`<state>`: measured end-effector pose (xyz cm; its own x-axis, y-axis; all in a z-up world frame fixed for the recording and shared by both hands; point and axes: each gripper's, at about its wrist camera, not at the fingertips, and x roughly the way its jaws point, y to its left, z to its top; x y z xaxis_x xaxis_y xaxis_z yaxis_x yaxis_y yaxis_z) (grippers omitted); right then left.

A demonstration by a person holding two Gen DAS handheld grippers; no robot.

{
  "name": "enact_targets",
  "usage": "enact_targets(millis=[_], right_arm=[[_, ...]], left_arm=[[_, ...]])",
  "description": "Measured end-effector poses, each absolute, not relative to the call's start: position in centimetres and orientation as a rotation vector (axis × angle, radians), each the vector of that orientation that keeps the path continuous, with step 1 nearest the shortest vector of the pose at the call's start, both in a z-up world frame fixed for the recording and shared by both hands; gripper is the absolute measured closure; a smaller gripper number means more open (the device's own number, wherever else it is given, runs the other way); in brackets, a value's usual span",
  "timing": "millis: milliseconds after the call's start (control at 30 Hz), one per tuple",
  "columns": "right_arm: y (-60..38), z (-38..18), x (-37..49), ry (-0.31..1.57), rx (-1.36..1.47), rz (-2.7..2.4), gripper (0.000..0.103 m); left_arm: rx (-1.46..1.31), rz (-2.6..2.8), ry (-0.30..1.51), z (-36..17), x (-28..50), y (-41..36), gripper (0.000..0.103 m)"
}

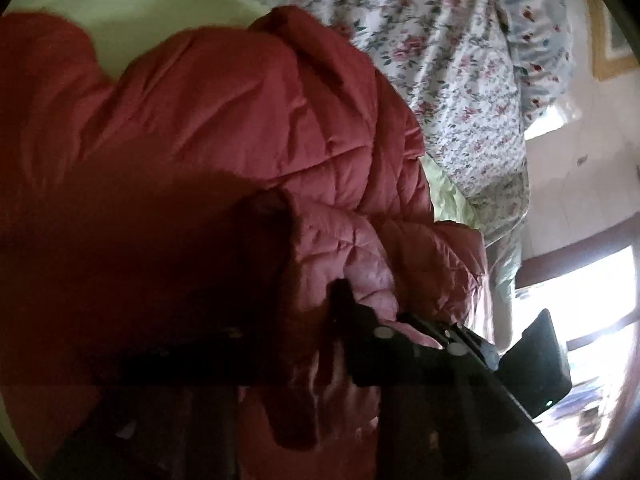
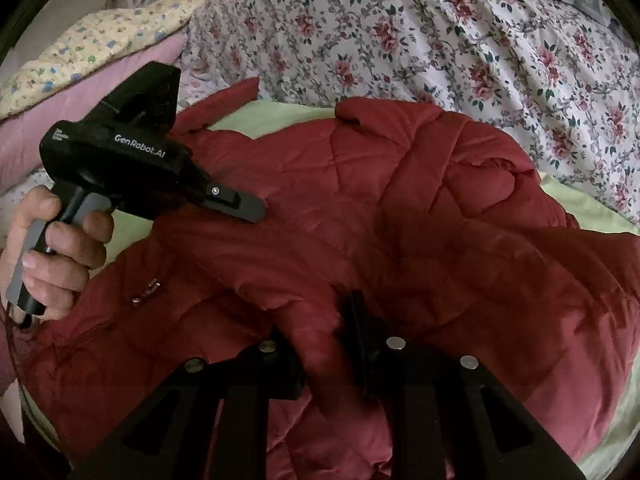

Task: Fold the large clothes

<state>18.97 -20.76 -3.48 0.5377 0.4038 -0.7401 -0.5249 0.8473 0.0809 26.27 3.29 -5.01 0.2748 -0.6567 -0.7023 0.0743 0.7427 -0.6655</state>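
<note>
Two hand-held grippers work the red quilted jacket (image 2: 360,208) sprawled on the bed (image 2: 272,116). Right hand-held gripper (image 2: 324,344) pinches a ridge of fabric; left one (image 2: 256,210) is closed, apparently empty. Slippery padding could slide free mid-fold.

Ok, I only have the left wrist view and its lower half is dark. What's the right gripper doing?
Observer: The right gripper has a raised fold of the red jacket pinched between its jaws, near the jacket's front edge.
Operator: Where does my left gripper sit?
Observer: The left gripper angles down with its tip at the jacket's left part. I cannot tell whether it grips any fabric.
Operator: Any hardware close to it?
Observer: A small metal fastener lies on the jacket, just right of the hand that holds the left gripper.
</note>
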Motion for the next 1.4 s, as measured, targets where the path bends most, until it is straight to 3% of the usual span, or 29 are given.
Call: enact_targets(millis=[133, 200, 433, 667, 767, 833, 1133, 1400], right_arm=[[-22.1, -3.9, 18.5, 0.886, -0.120, 0.562, 0.050], [-23.4, -3.7, 17.8, 0.891, -0.087, 0.555, 0.045], [-30.2, -1.2, 18.1, 0.814, 0.088, 0.366, 0.046], [-33.1, -2.0, 22.2, 0.827, 0.152, 0.225, 0.044], [-32.6, -4.9, 23.9, 0.917, 0.116, 0.171, 0.045], [-32.5, -6.4, 24.2, 0.946, 0.103, 0.155, 0.045], [-31.8, -7.6, 24.5, 0.959, 0.065, 0.107, 0.043], [-31.8, -7.5, 24.1, 0.947, 0.072, 0.089, 0.043]], left_arm=[[-0.538, -0.500, 1.153, -4.2, 25.9, 4.6, 0.090], [-0.508, -0.472, 1.122, -3.7, 25.8, 5.6, 0.091], [-0.275, -0.293, 0.961, -1.0, 25.4, 7.4, 0.091], [-0.147, -0.213, 0.959, -3.9, 26.3, 6.5, 0.089], [-0.139, -0.192, 0.956, -3.9, 25.7, 6.6, 0.077], [-0.132, -0.150, 0.945, -3.4, 25.0, 7.3, 0.061], [-0.177, -0.246, 0.842, 0.2, 21.8, 6.4, 0.061], [-0.027, -0.207, 0.985, -5.1, 25.1, 2.0, 0.061]])
